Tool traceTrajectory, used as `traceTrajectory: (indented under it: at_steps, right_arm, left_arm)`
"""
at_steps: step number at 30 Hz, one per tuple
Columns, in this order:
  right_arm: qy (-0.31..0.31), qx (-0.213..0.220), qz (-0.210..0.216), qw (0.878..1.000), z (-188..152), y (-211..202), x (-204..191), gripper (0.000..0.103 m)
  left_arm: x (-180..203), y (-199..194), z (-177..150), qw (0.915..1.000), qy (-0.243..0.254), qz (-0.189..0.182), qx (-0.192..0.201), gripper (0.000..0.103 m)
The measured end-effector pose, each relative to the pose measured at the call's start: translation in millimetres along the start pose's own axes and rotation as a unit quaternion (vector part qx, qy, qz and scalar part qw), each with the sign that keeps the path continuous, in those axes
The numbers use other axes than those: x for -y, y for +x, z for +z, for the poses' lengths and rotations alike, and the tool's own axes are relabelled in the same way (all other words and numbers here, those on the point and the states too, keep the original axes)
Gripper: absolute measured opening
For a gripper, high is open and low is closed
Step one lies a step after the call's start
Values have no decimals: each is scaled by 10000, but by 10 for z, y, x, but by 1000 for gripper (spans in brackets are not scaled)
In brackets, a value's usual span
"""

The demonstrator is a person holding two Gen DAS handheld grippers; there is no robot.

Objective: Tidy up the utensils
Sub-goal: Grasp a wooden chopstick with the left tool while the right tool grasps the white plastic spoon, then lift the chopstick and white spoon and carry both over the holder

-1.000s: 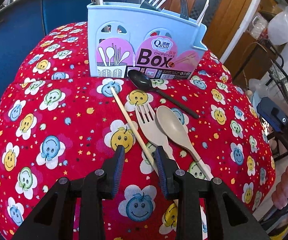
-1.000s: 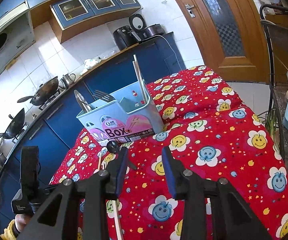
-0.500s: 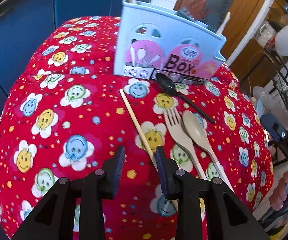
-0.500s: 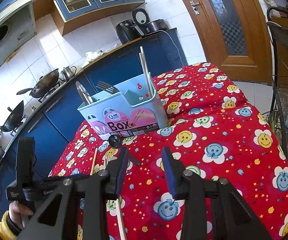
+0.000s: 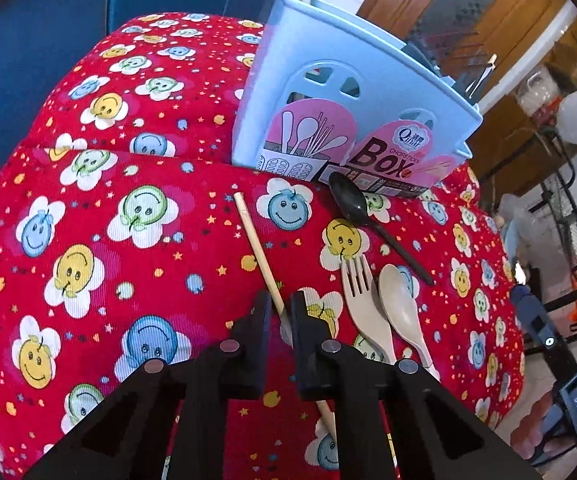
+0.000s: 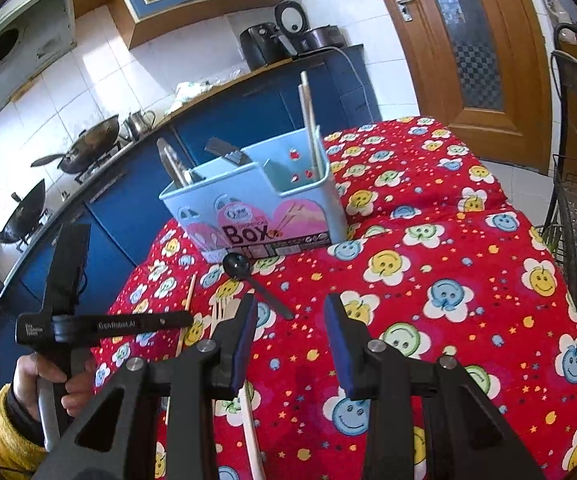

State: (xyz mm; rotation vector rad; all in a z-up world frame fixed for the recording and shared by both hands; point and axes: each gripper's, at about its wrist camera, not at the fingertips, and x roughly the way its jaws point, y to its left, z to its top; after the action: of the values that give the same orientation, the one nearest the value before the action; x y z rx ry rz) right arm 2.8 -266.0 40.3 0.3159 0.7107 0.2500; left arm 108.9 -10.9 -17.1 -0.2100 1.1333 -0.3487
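A light blue utensil box [image 5: 352, 120] stands on the red flowered cloth; it also shows in the right wrist view [image 6: 260, 208] with chopsticks and cutlery inside. In front of it lie a wooden chopstick [image 5: 256, 244], a black spoon [image 5: 348, 204], a beige fork [image 5: 362, 300] and a beige spoon [image 5: 400, 304]. My left gripper [image 5: 279, 308] has its jaws closed narrowly around the chopstick's middle. My right gripper [image 6: 290, 320] is open and empty above the cloth, near the black spoon [image 6: 240, 266].
The red cloth [image 6: 448, 280] covers a rounded table with edges falling away on all sides. Blue cabinets [image 5: 28, 40] stand behind. A wire rack [image 6: 572, 200] is at the right. The hand holding the left gripper [image 6: 40, 376] shows at the lower left.
My left gripper has moved forward and left along the chopstick and narrowed its jaws around it. The right gripper has shifted only slightly.
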Motion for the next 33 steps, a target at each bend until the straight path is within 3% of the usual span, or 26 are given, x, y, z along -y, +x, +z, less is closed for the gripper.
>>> traceTrajectory:
  at_steps: [7,16,23,30,33]
  right_arm:
    - [-254,-412,-28,9988,-21,121,-162,38]
    - [-670,-1267,-133,9896,-57,361,-350,38]
    - [-1119,-2033,-281,9723,-78,569,-520,38]
    - [-1522,-2593,-532,9522,-104,802,-634,37]
    - [-1822,-2790,-619,9408,-93,903,-687,33]
  left_arm:
    - [-159,-169,-167,9987,-134,-412,285,4]
    - [-301,-444,-269,9952,-131,-566,793,4]
    - [-313,-663,-294,9899,82,-432,1350,4]
    - [-341,-745,-282,9862,185,-401,1595,4]
    - [-331,-759,-263,9854,196,-450,1631,4]
